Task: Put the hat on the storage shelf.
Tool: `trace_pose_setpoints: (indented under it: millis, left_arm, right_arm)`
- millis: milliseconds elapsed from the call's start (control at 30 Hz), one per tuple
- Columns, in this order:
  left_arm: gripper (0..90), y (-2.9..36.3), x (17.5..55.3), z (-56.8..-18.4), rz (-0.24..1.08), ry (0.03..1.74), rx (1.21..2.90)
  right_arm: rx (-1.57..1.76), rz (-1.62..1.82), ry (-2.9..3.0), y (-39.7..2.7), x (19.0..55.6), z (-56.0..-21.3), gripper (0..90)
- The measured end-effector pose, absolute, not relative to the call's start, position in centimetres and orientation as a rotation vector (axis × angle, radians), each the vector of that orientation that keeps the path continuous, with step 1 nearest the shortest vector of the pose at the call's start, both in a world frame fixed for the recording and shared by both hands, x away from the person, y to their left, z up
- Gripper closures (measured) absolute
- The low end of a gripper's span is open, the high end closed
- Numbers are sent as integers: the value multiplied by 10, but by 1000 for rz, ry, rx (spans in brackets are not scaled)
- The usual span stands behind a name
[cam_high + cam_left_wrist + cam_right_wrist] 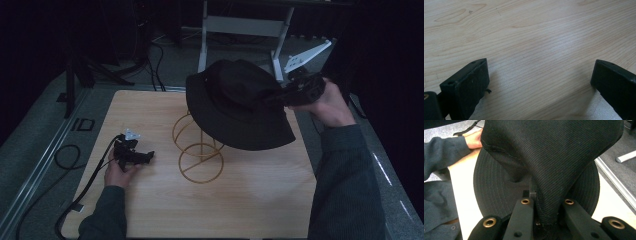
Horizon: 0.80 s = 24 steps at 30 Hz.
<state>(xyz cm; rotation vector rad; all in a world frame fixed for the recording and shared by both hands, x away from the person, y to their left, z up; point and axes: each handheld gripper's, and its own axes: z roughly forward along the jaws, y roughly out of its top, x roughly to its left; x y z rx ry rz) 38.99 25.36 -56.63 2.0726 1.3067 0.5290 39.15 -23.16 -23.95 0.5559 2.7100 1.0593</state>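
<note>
Roughly midway, judging by a bare table (150,210), a black hat (235,105) held above the gold wire stand (200,150), not yet seated, crown fabric pinched in the shut right gripper (546,207), left gripper (539,82) resting open, empty.

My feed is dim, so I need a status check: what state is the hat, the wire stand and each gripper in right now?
Hat: held up by its crown, tilted, over the stand; whether it touches the stand, I cannot tell.
Wire stand: upright on the table, its top hidden under the hat.
Right gripper: shut on a fold of the hat.
Left gripper: open, holding nothing, low over the table.
</note>
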Motion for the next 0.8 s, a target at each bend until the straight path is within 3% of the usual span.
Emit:
trace_pose_setpoints:
  millis: [800]
  left_arm:
    - [20,254,390,-566,529,1307,2072]
  right_arm:
    - [503,1046,2783,-189,399,-261,859]
